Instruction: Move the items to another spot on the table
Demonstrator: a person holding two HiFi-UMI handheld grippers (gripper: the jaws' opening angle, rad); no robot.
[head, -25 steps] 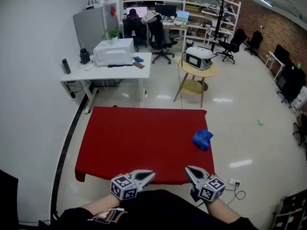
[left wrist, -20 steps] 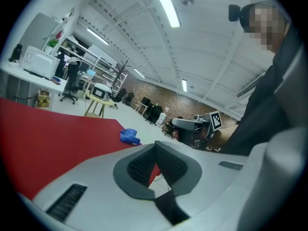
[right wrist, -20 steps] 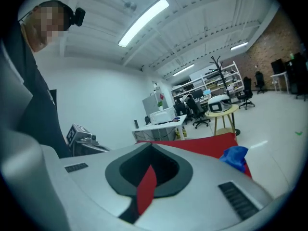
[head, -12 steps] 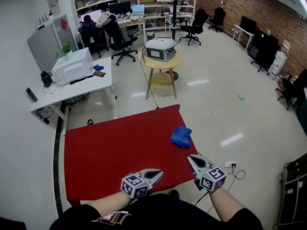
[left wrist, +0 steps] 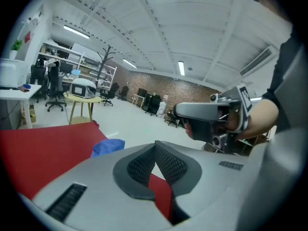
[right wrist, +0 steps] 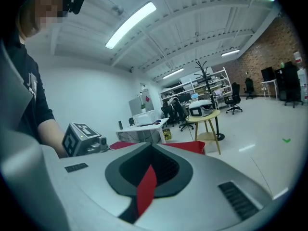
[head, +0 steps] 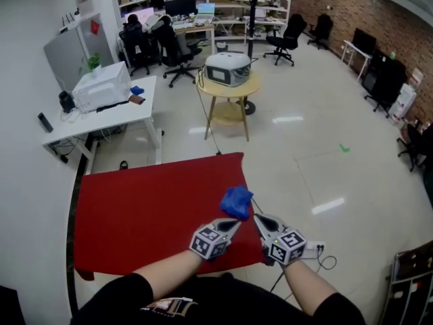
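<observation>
Two closed, empty tools: left gripper (head: 234, 224) and right gripper (head: 258, 217) side by side; blue cloth (head: 237, 201) lies just ahead of the left gripper's tips on the red table (head: 135, 208).

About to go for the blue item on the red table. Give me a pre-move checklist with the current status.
1. Blue item within reach: ok, it lies near the right edge of the red table, just ahead of both grippers.
2. Left gripper ready to grasp: not ok, jaws together, nothing between them.
3. Right gripper ready to grasp: not ok, jaws together, nothing between them.
4. Left tip apart from the item: cannot tell, they look very close in the head view.
5. Room for a new spot: ok, bare red surface to the item's left.
</observation>
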